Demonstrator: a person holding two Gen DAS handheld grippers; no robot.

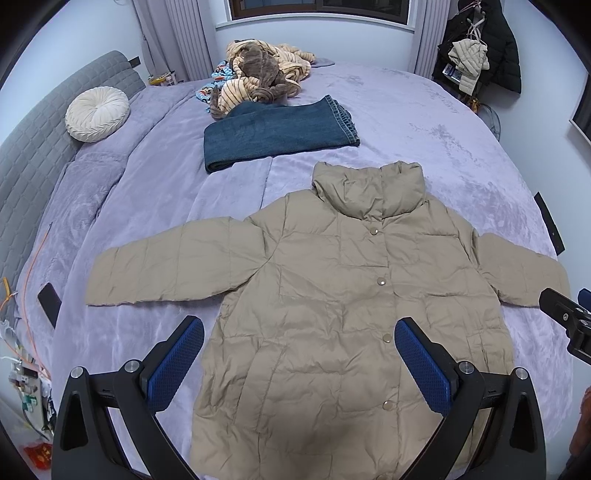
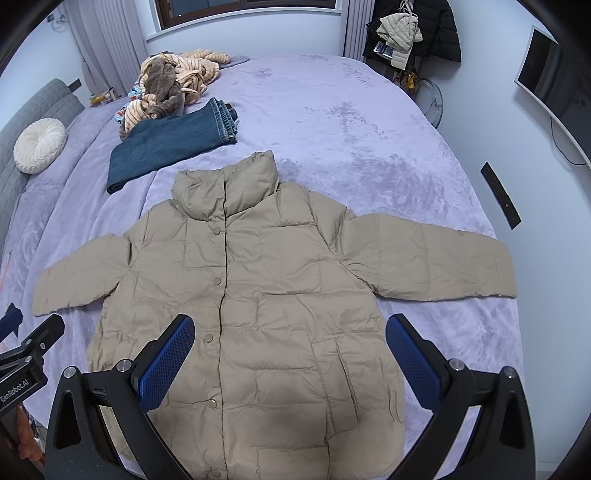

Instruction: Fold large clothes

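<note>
A beige quilted puffer jacket lies flat and face up on the lilac bed, snaps closed, collar toward the far side, both sleeves spread out sideways. My left gripper hovers open above the jacket's lower left half, its blue pads wide apart and holding nothing. My right gripper hovers open above the lower right half, also holding nothing. The right gripper's black body shows at the right edge of the left wrist view, and the left gripper's body at the left edge of the right wrist view.
Folded blue jeans lie beyond the collar, with a heap of striped plush clothes farther back. A round cream cushion rests by the grey headboard. A phone lies at the left bed edge, a remote at the right. Coats hang in the corner.
</note>
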